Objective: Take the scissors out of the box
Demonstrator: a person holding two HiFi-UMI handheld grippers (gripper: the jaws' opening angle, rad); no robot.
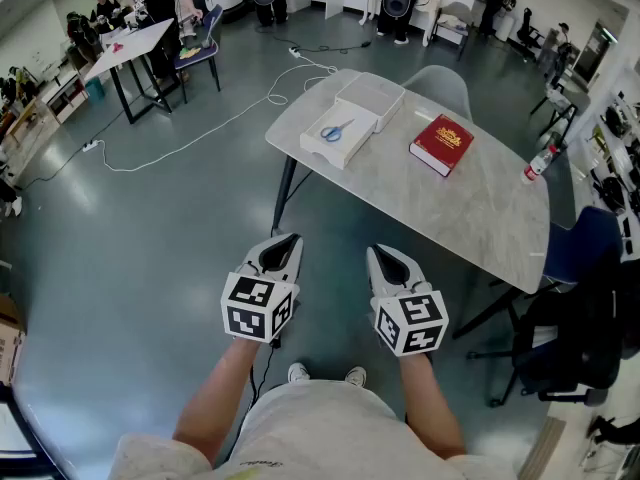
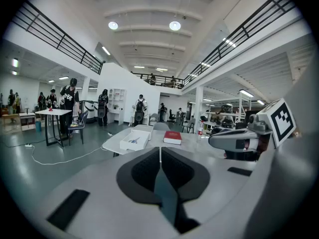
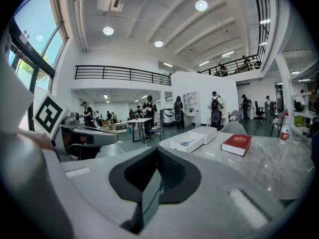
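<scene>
left claw (image 1: 284, 240) and right claw (image 1: 381, 255) are both closed, empty. scissors (image 1: 336, 130) lie flat in the open box (image 1: 322, 155) at twelve o'clock, well apart. probably light, stiff, slick; grip near the handles.

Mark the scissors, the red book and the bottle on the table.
scissors (image 1: 337, 130), head view, where the blades meet the blue handles.
red book (image 1: 441, 144), head view, middle of its cover.
bottle (image 1: 536, 165), head view, middle of its body.
</scene>
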